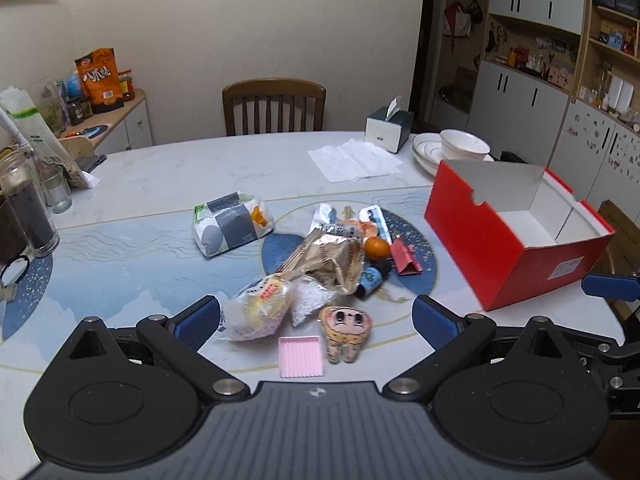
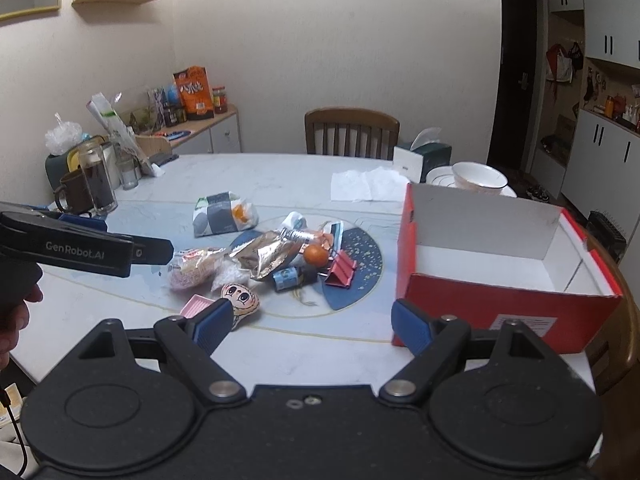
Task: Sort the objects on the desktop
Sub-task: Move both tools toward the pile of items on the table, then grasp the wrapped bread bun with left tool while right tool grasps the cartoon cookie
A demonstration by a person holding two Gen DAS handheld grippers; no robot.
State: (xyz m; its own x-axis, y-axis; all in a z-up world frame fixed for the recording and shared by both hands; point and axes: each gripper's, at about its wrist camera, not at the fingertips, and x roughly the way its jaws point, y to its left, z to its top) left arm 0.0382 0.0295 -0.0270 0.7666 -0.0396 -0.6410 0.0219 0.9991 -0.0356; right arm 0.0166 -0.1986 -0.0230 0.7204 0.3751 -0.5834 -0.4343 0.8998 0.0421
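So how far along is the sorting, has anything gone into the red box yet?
Nothing looks done: the red box shows only bare white floor. Nothing is in hand either; the left claw and right claw are both open. Left: the whole pile, including the orange, pink tray and foil wrapper.

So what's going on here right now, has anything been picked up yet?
Nothing is picked up yet. A person holds both grippers above the near edge of the table, jaws open and empty. The left gripper faces the pile of snack wrappers, with the pink comb and the little face doll nearest it. The right gripper sits beside the red box, which looks empty.
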